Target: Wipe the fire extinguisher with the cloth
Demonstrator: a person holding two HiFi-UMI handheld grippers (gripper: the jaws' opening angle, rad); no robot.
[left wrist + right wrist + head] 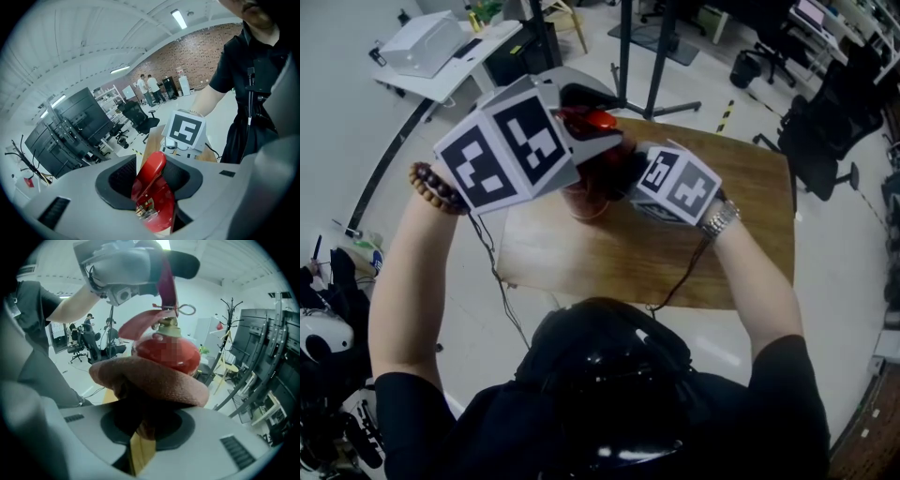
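The right tongs (147,423) are pinching the cloth (150,380). Their jaws are pressing together on its bunched tail, and the rest is spreading into a thick pad ahead of them. The left tongs (152,183) are standing spread, with the lever (151,171) lying between their dark pads. I am judging that the pads are not pressing it, since ribbed pad is showing on both sides (the contact lower down is hard to read).

From the right tongs the extinguisher (166,355) is lying dead ahead at 12 o'clock. Its rounded shoulder is sitting just behind the cloth's far edge and seemingly touching it. Its long axis is running from 6 to 12 o'clock in the right gripper view, with the brass valve and the ring (186,310) at the top, where the left tongs are reaching in from 11 o'clock. So the cloth hand is sitting nearer the body and the left nearer the head. The wipe is probably going to mean sliding the pad along or around that shell.

The cloth is looking nubbly, soft and reddish-brown, the shell glossy, red and curved, and the lever thin red metal. In the head view the extinguisher is sitting over a wooden table (750,206), mostly hidden beneath the marker cubes. Whether it is resting on the table I cannot tell.
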